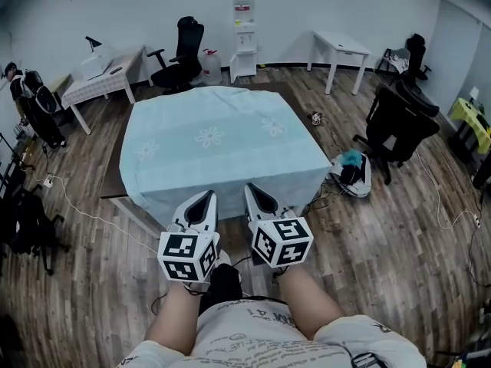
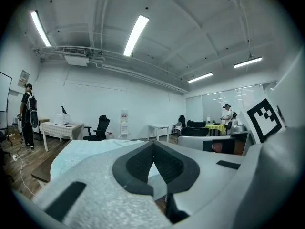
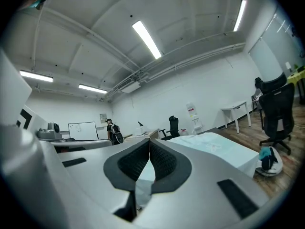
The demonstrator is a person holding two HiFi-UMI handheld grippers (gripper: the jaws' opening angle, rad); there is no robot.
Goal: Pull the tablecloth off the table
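Observation:
A light blue tablecloth point(image 1: 219, 140) with pale flower prints covers the table; a dark strip of table top point(image 1: 116, 159) shows bare along its left side. Both grippers are at the cloth's near hanging edge, side by side. My left gripper point(image 1: 207, 195) is shut, its tips on the cloth's edge. My right gripper point(image 1: 252, 188) is shut the same way. In the left gripper view the jaws point(image 2: 153, 143) meet at the tips with cloth point(image 2: 90, 149) showing in the gap behind them. The right gripper view shows its gripper point(image 3: 149, 140) closed, with a strip of cloth point(image 3: 219, 147) between the pads.
A black office chair point(image 1: 399, 121) and a bag point(image 1: 353, 171) on the floor stand right of the table. Behind it are another black chair point(image 1: 180, 56), a water dispenser point(image 1: 244, 37) and a white desk point(image 1: 341, 52). A checked-cloth table point(image 1: 100, 79) and a person point(image 1: 31, 98) are at far left. Cables trail over the floor.

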